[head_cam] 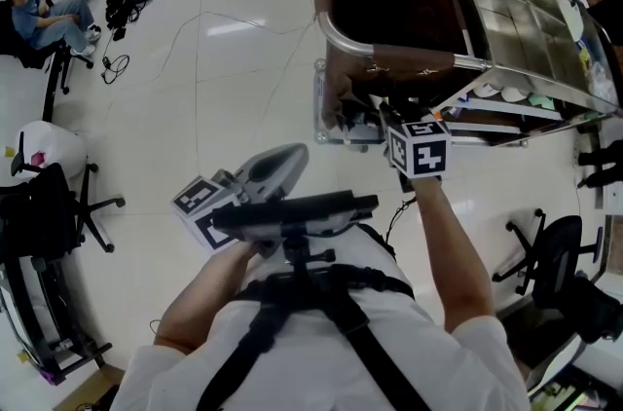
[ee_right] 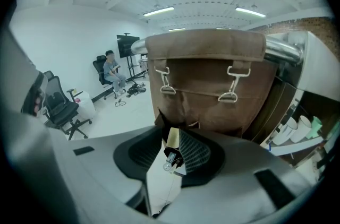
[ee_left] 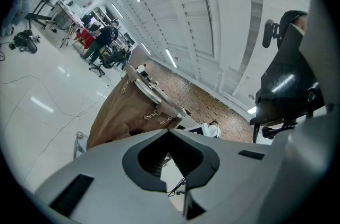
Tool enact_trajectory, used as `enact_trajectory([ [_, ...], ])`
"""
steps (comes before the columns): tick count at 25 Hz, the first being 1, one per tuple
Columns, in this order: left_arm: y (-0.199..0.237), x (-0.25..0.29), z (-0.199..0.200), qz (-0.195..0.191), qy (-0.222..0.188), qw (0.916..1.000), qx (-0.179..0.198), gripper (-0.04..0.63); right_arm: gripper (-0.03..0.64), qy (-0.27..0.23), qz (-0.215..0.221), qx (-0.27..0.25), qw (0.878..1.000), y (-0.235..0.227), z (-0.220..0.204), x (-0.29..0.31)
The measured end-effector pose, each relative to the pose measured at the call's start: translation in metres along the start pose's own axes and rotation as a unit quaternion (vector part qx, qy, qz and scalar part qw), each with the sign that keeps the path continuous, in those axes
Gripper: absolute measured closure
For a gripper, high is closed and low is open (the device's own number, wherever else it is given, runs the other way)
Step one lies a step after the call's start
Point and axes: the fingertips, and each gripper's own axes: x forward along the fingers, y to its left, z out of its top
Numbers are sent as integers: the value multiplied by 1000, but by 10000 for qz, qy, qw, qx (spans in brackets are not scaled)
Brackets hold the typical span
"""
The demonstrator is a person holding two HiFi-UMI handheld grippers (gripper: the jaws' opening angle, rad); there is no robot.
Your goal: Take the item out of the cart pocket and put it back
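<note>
A housekeeping cart carries a brown fabric bag (head_cam: pixel 389 0) hung from a metal rail (ee_right: pixel 276 50); the bag (ee_right: pixel 207 79) fills the right gripper view, with a dark pocket opening (ee_right: pixel 159 118) low on its front. My right gripper (head_cam: pixel 375 112) reaches down to that pocket. Its jaws (ee_right: pixel 171 151) are shut on a small item (ee_right: pixel 171 144), tan at the far end and black nearer, with a tiny metal bit hanging from it. My left gripper (head_cam: pixel 298 156) is held level near my body, away from the cart, with its tips together (ee_left: pixel 169 135) and nothing between them.
Cart shelves with cups and bottles (head_cam: pixel 506 93) lie right of the bag. Office chairs (head_cam: pixel 58 205) stand at the left and one (head_cam: pixel 555 253) at the right. A seated person (head_cam: pixel 39 10) and floor cables (head_cam: pixel 127 5) are far left.
</note>
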Motion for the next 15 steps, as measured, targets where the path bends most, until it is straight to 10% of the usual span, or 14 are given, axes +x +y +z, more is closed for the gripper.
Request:
enact_trajectory([
  [15, 2, 4, -3, -52, 80, 9999, -58, 601, 517, -808, -145, 81, 9966, 2, 35, -55],
])
